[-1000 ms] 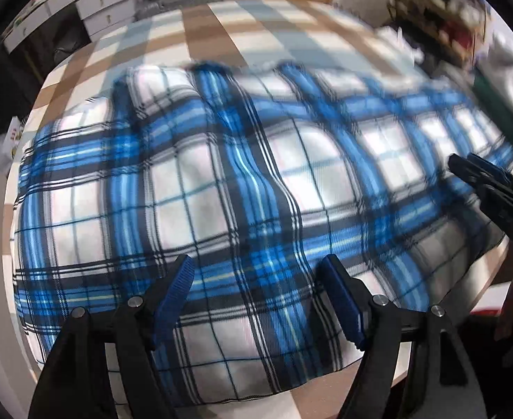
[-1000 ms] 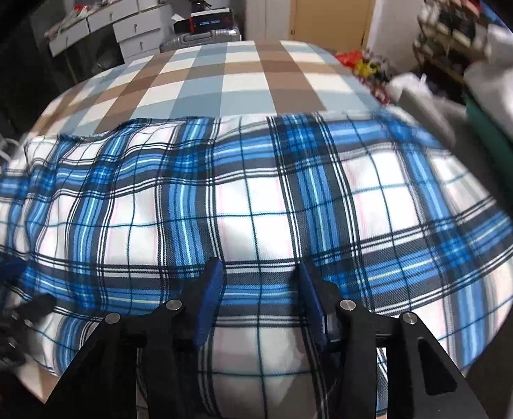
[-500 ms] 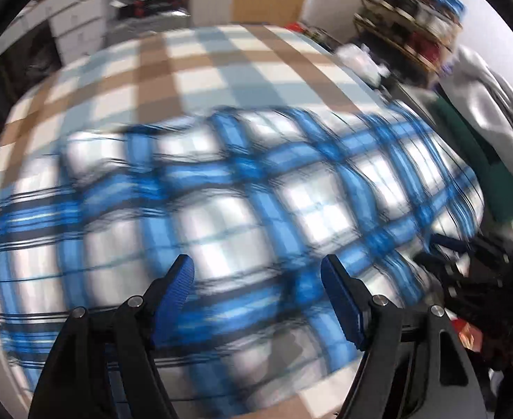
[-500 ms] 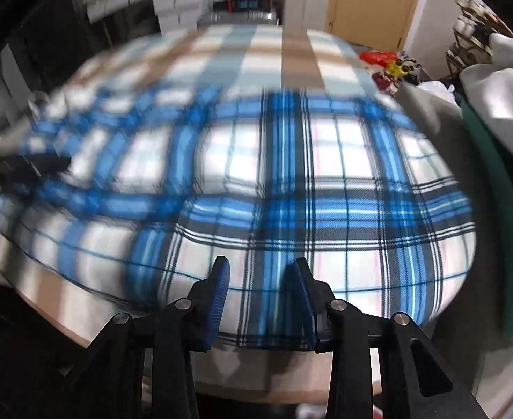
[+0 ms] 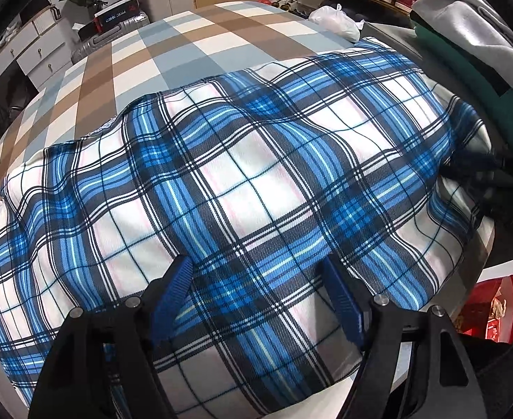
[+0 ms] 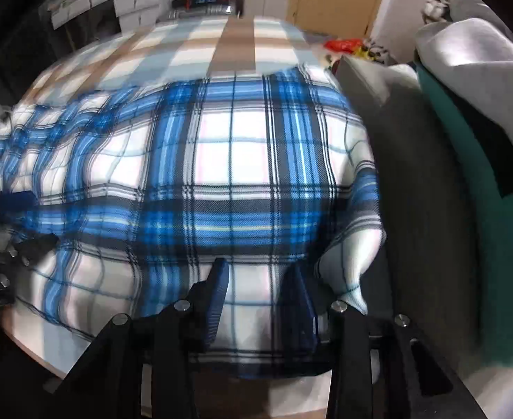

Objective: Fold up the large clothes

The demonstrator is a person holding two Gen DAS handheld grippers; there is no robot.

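A blue and white plaid garment [image 5: 256, 174] lies spread on a table covered by a brown, grey-blue and cream checked cloth [image 5: 221, 35]. My left gripper [image 5: 256, 279] hovers over the garment's near part, open wide, nothing pinched between its blue pads. The right gripper [image 5: 479, 171] shows dark at that view's right edge, by the garment's right end. In the right wrist view the garment [image 6: 228, 160] fills the middle. My right gripper [image 6: 259, 269] stands over its near right corner, jaws narrowly apart, flat cloth showing between them. The left gripper [image 6: 15, 209] is blurred at the left edge.
A pile of grey and green clothes [image 5: 466, 35] [image 6: 466, 122] sits right of the garment, on dark grey fabric [image 6: 413, 174]. White drawers [image 5: 39, 56] and a suitcase [image 5: 116, 24] stand beyond the table. A red box [image 5: 490, 307] lies below the near right edge.
Both grippers have moved right along the garment's near edge; the right one now stands at its right corner. The left gripper has rolled. Neither has taken hold of cloth.
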